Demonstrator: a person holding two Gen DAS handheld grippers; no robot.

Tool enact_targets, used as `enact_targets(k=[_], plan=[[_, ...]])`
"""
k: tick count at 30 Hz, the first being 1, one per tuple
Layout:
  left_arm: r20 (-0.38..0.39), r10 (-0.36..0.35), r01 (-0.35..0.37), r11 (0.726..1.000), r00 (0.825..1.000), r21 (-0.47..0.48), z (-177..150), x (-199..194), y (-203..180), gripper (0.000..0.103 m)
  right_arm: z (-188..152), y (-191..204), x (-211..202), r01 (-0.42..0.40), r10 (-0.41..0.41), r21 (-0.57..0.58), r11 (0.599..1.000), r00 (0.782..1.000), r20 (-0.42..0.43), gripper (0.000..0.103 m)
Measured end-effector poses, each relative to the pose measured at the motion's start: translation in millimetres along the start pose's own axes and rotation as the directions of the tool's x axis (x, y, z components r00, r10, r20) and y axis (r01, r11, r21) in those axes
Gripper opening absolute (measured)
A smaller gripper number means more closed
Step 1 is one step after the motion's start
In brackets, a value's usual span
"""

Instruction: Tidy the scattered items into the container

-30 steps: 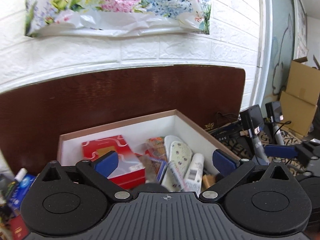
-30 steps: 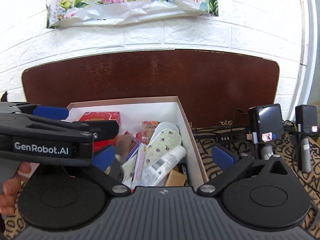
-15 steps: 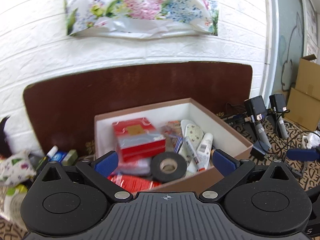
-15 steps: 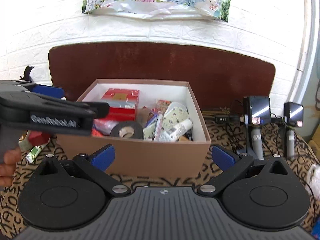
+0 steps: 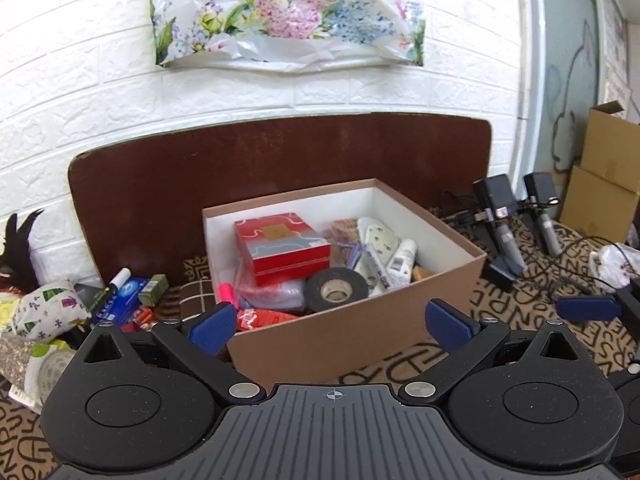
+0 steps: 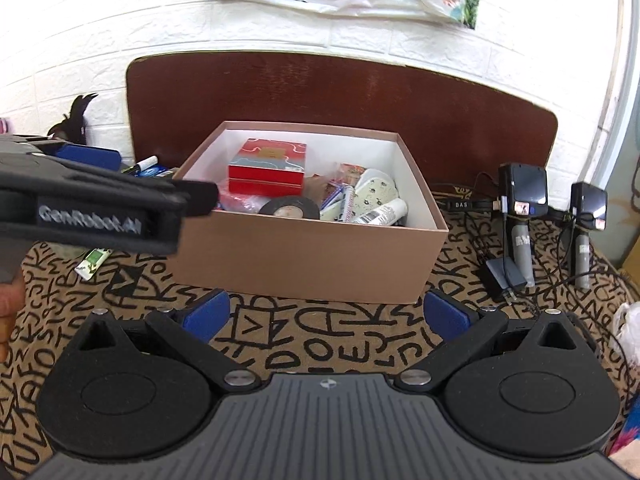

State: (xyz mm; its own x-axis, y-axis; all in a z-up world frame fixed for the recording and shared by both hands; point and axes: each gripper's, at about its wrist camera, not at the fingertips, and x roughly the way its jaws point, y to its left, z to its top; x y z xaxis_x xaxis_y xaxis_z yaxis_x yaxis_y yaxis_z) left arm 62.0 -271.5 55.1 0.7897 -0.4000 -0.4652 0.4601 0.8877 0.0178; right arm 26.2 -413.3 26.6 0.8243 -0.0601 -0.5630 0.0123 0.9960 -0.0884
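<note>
Your left gripper has its blue pads spread wide apart with nothing between them, and it sits just in front of the near wall of the brown box that serves as the container. Your right gripper is likewise spread wide and empty, held back over the letter-patterned cloth, with the box a little ahead of it. In the right wrist view your left gripper crosses the left side of the frame, its body reaching up to the box's left near corner. Inside the box you have a red carton toward the back left, a roll of black tape against the near wall, a white tube with a barcode on the right, a pale floral pouch beside it, and a pink marker standing at the left wall. Several items lie outside, to the left of the box on the cloth: a blue packet, a white-capped pen, a small green box and a printed fabric pouch. A green-and-white sachet also lies on the cloth near the box's left front corner. To the right of the box, well apart from it, two black handheld devices stand with cables around them.
</note>
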Motion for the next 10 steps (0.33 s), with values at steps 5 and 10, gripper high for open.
enact_targets(k=[5, 10], plan=[[-0.002, 0.003, -0.003, 1.000, 1.000, 0.003, -4.7, -7.3, -4.3, 0.103, -0.9, 6.1, -6.1, -0.002, 0.002, -0.016, 1.000, 1.000, -0.001, 0.103], [-0.003, 0.004, -0.004, 1.000, 1.000, 0.008, -8.7, -9.3, -3.9, 0.103, -4.5, 12.8, -4.7, -0.004, 0.003, -0.033, 0.999, 1.000, -0.022, 0.103]])
